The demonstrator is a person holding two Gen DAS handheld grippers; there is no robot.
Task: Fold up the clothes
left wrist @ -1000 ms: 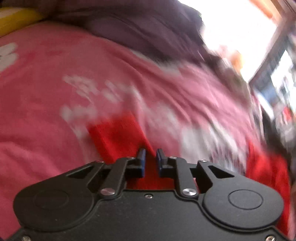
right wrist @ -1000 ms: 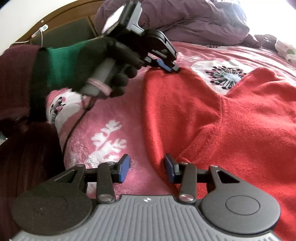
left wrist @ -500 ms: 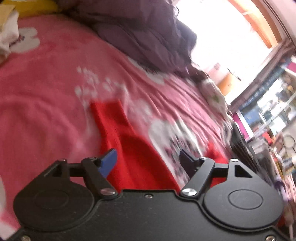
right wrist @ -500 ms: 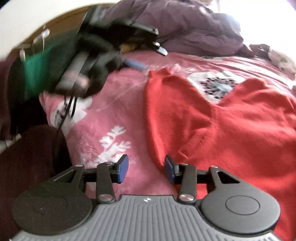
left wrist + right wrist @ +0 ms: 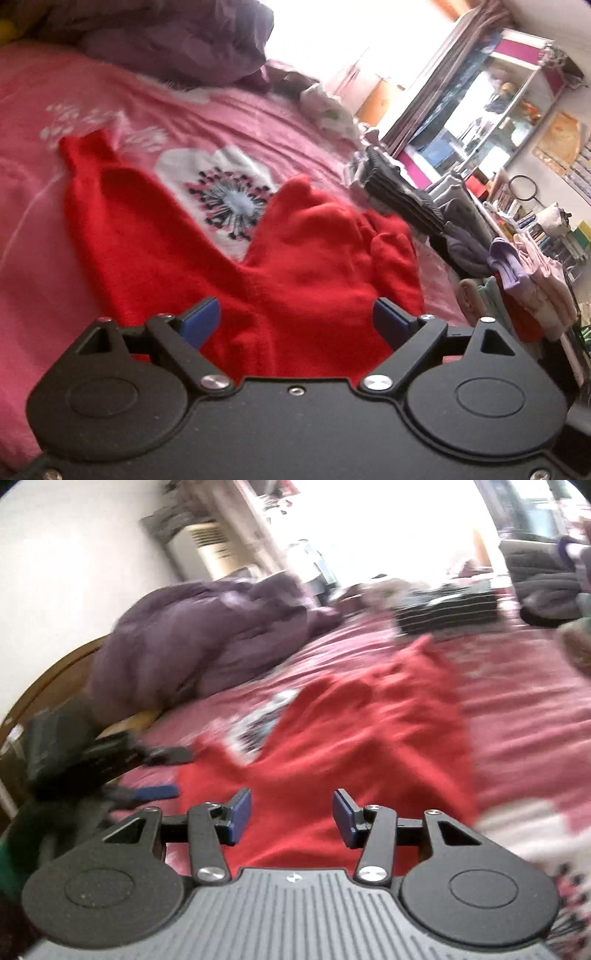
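A red fleece garment (image 5: 295,266) lies spread on the pink floral bedspread (image 5: 33,229), one leg or sleeve stretched out to the far left. My left gripper (image 5: 295,321) is wide open and empty just above its near part. In the right wrist view the same red garment (image 5: 369,738) lies ahead. My right gripper (image 5: 291,818) is open and empty over it. The left gripper (image 5: 159,771) shows blurred at the left of that view, its fingers apart.
A purple duvet (image 5: 166,40) is heaped at the head of the bed. A folded dark striped garment (image 5: 399,195) and stacks of folded clothes (image 5: 524,280) lie along the right edge. Shelves (image 5: 517,110) stand beyond. A wooden headboard (image 5: 48,686) is at left.
My left gripper let go of the red garment's corner, opened wide and pulled back towards the near side. My right gripper swung to face across the garment and stayed open.
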